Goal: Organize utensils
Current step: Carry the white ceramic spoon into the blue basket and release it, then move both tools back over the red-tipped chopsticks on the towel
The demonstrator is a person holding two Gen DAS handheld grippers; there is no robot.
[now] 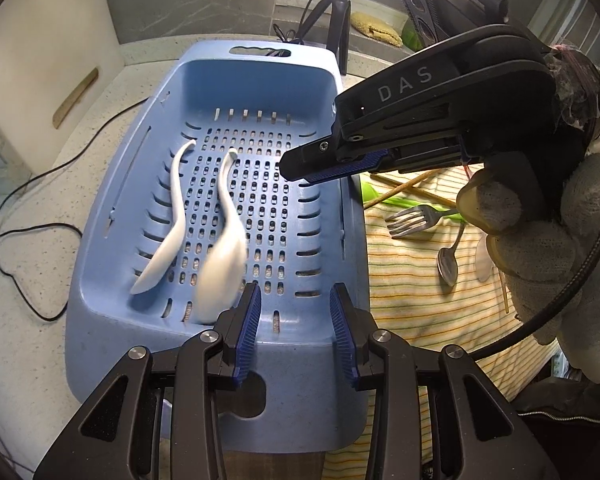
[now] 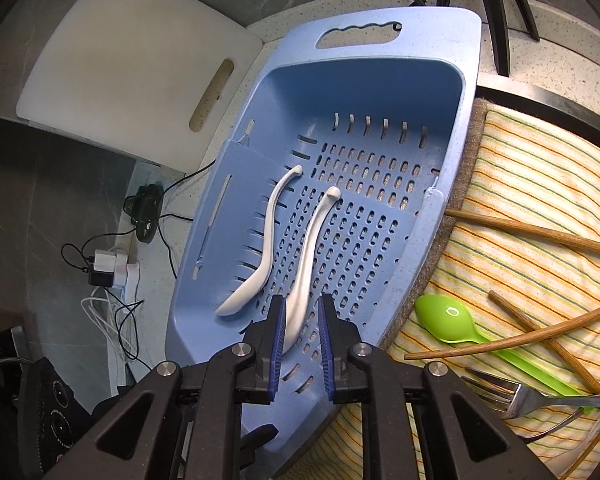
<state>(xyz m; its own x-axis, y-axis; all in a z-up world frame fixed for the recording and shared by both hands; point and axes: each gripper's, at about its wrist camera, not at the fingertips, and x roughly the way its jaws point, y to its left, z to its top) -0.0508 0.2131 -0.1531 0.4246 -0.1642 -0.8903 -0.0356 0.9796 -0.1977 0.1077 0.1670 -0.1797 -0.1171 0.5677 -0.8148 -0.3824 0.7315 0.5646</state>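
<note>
while the right gripper [image 2: 302, 322] hung over the perforated blue plastic basket [image 1: 260, 80], its pads stood narrowly apart, clear of the blurred white curved spoon [image 2: 306, 268] between them; another white spoon [image 2: 260, 248] lay beside it; the left gripper [image 1: 295, 310] was partly open, empty.

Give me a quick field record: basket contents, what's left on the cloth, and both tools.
basket: blue slotted basket on the counter
in basket: two white spoons, one by the left wall, one blurred mid-floor
right tool: over the basket, pads apart, second spoon's bowl between them, not pressed
left tool: open, nothing held, above the basket's near end
striped cloth: green spoon, metal fork, wooden chopsticks
metal spoon: also on the cloth
</note>
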